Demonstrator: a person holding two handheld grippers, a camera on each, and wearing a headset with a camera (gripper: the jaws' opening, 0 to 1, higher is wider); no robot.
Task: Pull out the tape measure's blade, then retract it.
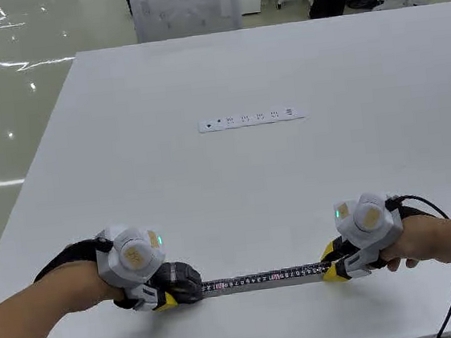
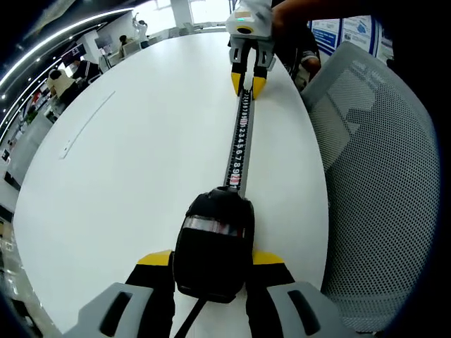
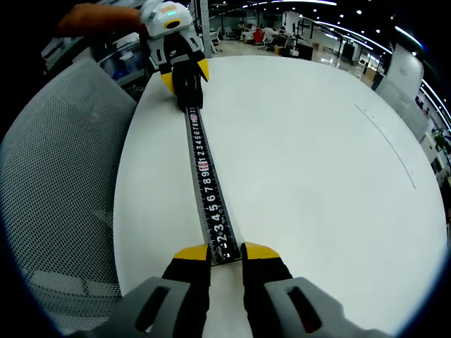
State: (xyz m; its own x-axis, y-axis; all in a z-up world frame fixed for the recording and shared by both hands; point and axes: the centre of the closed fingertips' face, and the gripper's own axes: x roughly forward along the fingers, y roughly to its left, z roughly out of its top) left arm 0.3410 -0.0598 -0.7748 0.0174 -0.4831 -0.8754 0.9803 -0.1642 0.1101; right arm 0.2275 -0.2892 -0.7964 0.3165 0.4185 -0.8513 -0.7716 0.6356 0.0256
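The left gripper (image 2: 211,258) is clamped round the black tape measure case (image 1: 179,282), snug between its jaws. The blade (image 3: 206,176) runs straight out (numbers up) over the white table (image 1: 290,170) to the right gripper (image 3: 225,253), which pinches its tip.

The head view looks from above, forward and down over the white worktop (image 1: 290,170); the left claw (image 1: 177,285) and the right claw (image 1: 332,263) lie near, at the bottom of the frame; the left gripper view sits low, close behind the tape measure (image 2: 215,243), facing along the blade (image 2: 239,141) to the right claw at top centre; the right gripper view faces the opposite way, the left claw at upper left; all three share the blade.
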